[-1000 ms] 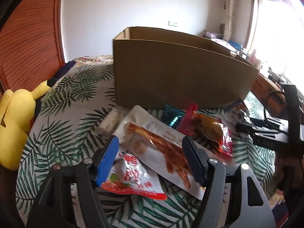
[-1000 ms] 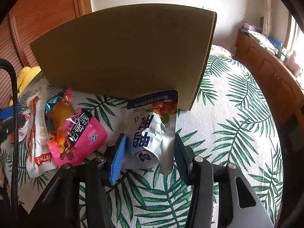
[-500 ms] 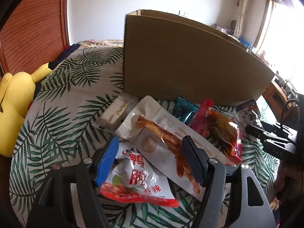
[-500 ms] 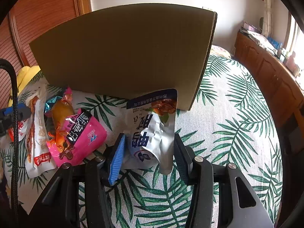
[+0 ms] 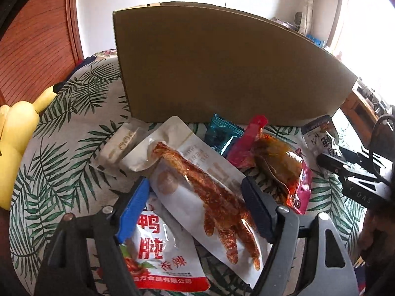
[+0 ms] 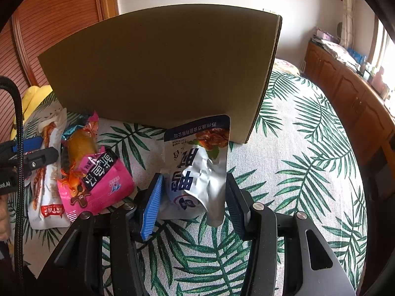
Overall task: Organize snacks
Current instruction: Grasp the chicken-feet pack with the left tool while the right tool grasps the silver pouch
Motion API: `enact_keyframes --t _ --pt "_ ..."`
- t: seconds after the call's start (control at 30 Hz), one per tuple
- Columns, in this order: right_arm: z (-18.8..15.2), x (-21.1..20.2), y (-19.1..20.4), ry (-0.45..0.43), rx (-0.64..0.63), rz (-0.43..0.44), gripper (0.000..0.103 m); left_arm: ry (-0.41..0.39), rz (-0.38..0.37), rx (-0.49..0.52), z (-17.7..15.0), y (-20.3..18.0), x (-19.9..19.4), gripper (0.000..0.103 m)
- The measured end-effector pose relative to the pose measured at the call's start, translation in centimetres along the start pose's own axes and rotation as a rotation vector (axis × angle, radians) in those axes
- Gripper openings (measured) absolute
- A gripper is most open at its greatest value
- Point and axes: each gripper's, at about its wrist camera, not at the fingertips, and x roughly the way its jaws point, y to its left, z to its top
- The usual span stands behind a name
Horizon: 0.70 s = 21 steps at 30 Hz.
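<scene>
My left gripper (image 5: 193,212) hovers low over a heap of snacks on the leaf-print bedspread (image 5: 61,172), its jaws opening. A white pouch with a chicken foot (image 5: 197,187) lies between the pads, unpressed, on top of a red and white pouch (image 5: 153,246). A pink pouch (image 5: 279,162), a teal packet (image 5: 222,133) and a small white packet (image 5: 118,143) lie beyond. My right gripper (image 6: 193,204) is shut on a crumpled silver pouch with a blue top (image 6: 197,167), held tilted up before the tall cardboard box (image 6: 160,74).
The cardboard box (image 5: 222,69) stands just behind the snacks, its near wall hiding the inside. A yellow plush toy (image 5: 12,148) lies at the left edge of the bed. Wooden cabinets (image 6: 345,93) run along the right. The pink pouch (image 6: 98,180) lies left of my right gripper.
My left gripper has come forward and lower toward the snacks and the box, and its jaws stand a little wider. My right gripper and its silver pouch have kept still.
</scene>
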Motion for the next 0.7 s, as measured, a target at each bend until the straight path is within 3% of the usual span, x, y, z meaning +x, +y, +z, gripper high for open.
enact_keyframes --t 0.23,0.37,0.7 --pt "0.0 0.0 0.0 0.000 0.000 0.000 0.049 -0.004 -0.022 0.014 0.0 -0.6 0.4 0.079" --pt "0.0 0.0 0.1 0.000 0.001 0.001 0.049 -0.017 -0.058 0.041 -0.3 -0.9 -0.3 0.062" --pt "0.1 0.0 0.2 0.000 0.000 -0.002 0.049 -0.021 -0.095 0.045 -1.1 -0.5 -1.4 0.051"
